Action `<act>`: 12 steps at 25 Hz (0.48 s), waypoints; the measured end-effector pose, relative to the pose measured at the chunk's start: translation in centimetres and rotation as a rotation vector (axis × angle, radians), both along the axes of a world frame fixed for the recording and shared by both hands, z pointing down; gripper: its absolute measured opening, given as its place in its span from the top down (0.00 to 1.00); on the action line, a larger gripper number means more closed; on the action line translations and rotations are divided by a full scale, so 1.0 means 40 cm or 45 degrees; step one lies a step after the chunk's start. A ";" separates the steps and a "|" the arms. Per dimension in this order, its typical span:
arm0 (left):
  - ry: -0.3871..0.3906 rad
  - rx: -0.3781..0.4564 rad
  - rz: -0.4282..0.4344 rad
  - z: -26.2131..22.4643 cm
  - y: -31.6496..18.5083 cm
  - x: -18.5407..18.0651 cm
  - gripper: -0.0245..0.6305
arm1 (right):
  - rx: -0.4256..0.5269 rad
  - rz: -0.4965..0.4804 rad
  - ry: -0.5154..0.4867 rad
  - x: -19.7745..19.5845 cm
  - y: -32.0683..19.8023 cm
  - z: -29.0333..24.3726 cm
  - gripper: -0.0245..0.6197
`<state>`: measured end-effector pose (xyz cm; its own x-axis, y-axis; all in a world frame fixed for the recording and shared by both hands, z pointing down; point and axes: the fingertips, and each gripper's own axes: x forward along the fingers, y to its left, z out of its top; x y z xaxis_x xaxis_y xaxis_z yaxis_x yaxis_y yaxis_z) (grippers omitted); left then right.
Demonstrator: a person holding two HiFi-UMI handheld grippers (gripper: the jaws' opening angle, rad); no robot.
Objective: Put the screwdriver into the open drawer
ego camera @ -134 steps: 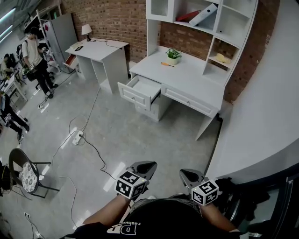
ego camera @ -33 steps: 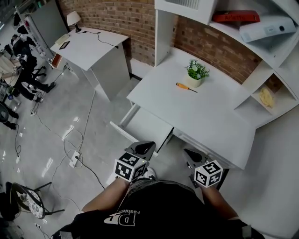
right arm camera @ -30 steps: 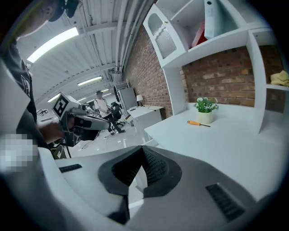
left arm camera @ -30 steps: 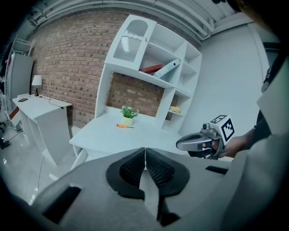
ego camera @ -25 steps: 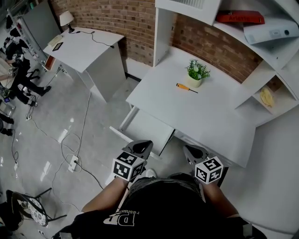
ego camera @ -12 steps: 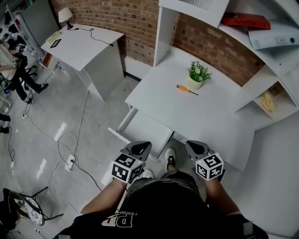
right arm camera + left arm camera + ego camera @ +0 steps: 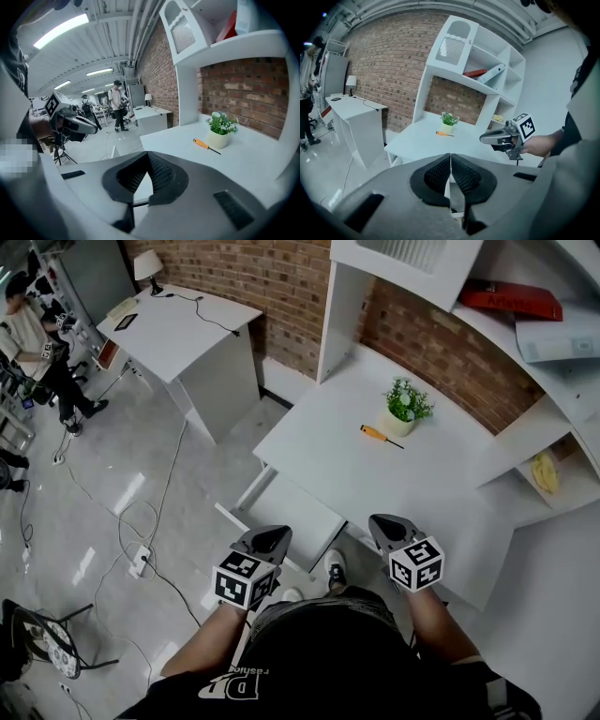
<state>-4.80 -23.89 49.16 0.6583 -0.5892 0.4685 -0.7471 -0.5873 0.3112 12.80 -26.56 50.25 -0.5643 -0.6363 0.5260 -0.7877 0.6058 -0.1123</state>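
An orange-handled screwdriver (image 7: pixel 381 435) lies on the white desk (image 7: pixel 356 470) beside a small potted plant (image 7: pixel 405 409); it also shows in the left gripper view (image 7: pixel 444 134) and the right gripper view (image 7: pixel 205 145). The open drawer (image 7: pixel 291 509) juts from the desk's front left. My left gripper (image 7: pixel 271 538) hovers over the drawer's near edge, jaws shut and empty. My right gripper (image 7: pixel 385 524) hangs at the desk's front edge, shut with nothing in it. Both are well short of the screwdriver.
A hutch with shelves (image 7: pixel 525 352) rises over the desk's back, holding a red book (image 7: pixel 511 298) and a yellow object (image 7: pixel 544 471). A second white desk (image 7: pixel 178 324) with a lamp stands left. Cables and a power strip (image 7: pixel 141 559) lie on the floor; people (image 7: pixel 42 343) stand far left.
Both grippers have moved forward toward the desk, the right one more, now reaching its front edge. The desk and drawer sit closer in the head view.
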 end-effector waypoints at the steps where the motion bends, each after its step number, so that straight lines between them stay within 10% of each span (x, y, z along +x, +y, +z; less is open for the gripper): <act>1: -0.004 -0.004 -0.012 0.005 -0.011 0.003 0.93 | -0.004 -0.010 0.005 0.006 -0.017 0.005 0.95; 12: -0.070 -0.094 -0.179 0.061 -0.099 0.011 0.93 | -0.031 -0.032 0.144 0.133 -0.279 0.125 0.95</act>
